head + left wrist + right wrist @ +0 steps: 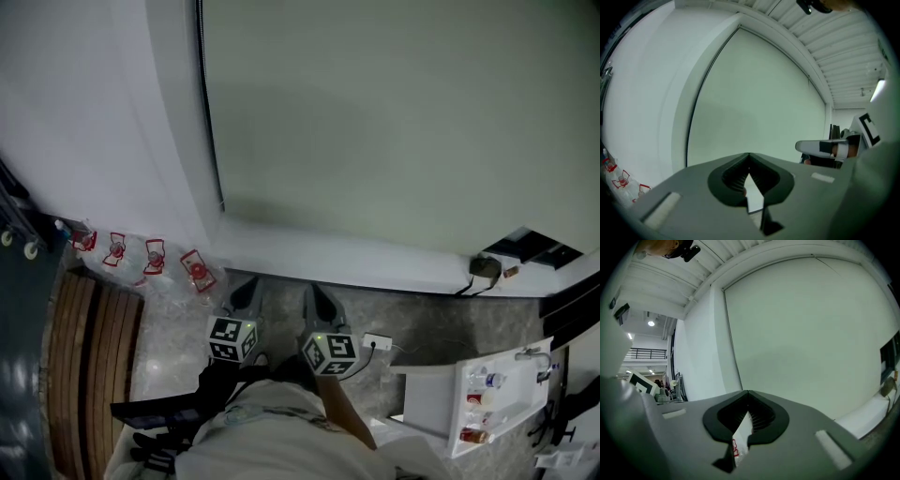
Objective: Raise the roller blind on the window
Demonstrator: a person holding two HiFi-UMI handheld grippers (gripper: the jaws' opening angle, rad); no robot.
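Roller blind (394, 122) hangs down over the window in front of you, pale green, its lower edge at the sill. Your left gripper (246, 292) and right gripper (319, 298) point at it side by side, each with its jaws closed tip to tip on nothing. Only the head view shows the red-labelled bottles (150, 258) by the wall. Only the gripper views show the slatted ceiling (843, 42).

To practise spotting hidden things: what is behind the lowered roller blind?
Only the roller blind itself shows, a plain pale sheet reaching down to the white ledge. Whatever lies behind it is fully covered; nothing shows through.
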